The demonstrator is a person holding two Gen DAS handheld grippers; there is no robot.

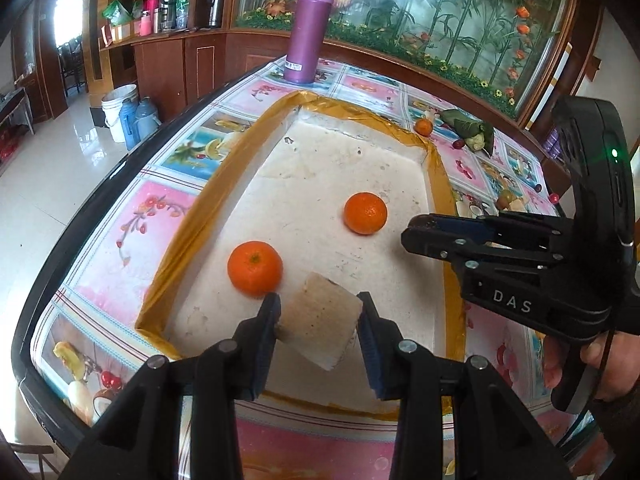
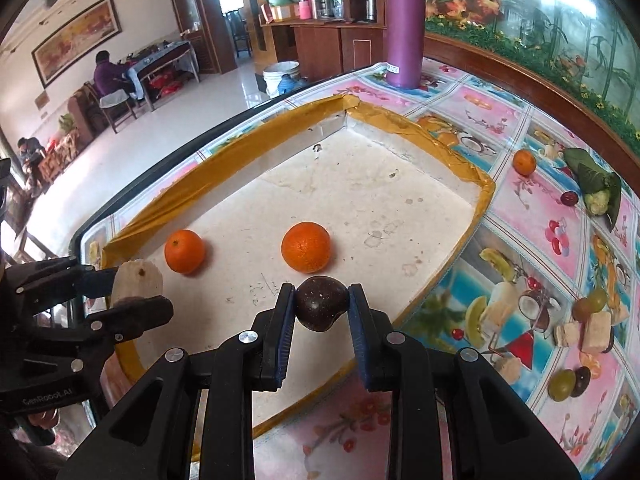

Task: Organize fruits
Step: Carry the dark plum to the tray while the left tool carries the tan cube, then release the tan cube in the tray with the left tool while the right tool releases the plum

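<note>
Shallow white tray with yellow-taped rim sits on the desk. Two oranges inside: one near the left wall, one nearer the middle. Nothing else rests on the tray floor.

Left claw is clamped on a pale beige chunk, cut fruit or root, can't say which; held over the tray's near end just beside the left orange. Right claw is nearly closed, pads pinching a dark brown round fruit over the near part of the tray, just in front of the middle orange.

Outside the tray: a third orange, a leaf-wrapped bundle, a small dark red fruit, and a purple flask at the far edge. Printed fruit on the desk cloth makes small loose items at the right hard to separate.
</note>
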